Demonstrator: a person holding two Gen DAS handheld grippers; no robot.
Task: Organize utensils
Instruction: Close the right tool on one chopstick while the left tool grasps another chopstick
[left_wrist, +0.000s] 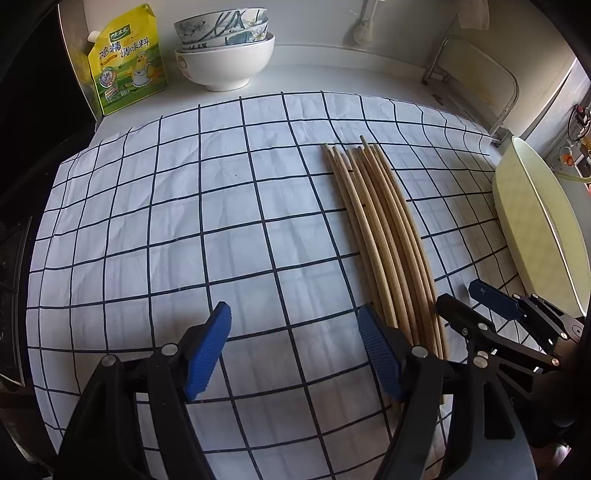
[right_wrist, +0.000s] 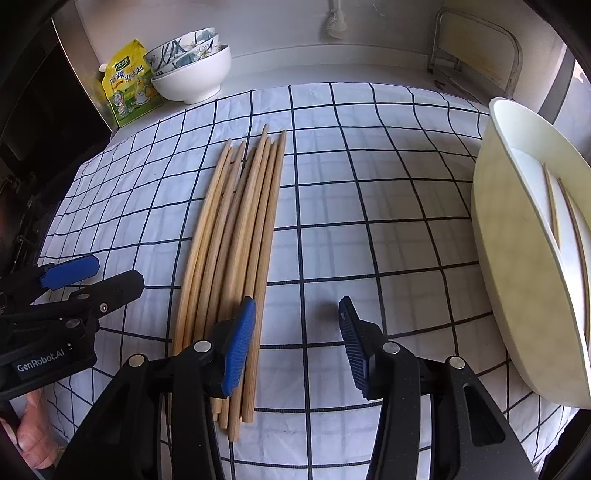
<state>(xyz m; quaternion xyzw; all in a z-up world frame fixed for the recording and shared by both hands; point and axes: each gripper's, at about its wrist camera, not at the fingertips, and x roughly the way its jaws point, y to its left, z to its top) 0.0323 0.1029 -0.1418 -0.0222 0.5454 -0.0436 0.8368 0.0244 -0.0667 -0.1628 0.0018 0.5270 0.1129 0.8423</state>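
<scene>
Beside the released left gripper (left_wrist: 295, 354), chopsticks (left_wrist: 384, 236), right gripper (right_wrist: 297, 341) also released

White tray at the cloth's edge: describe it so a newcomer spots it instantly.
Start at the checked cloth. Off its right edge, past the chopsticks, sits the pale oval tray. Unlike the round bowls at the back, it is long, shallow and holds two chopsticks.

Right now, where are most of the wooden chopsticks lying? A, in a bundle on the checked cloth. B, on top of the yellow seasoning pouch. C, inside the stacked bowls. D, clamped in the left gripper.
A: the chopsticks lie side by side on the checked cloth, with both grippers open near their ends.
</scene>
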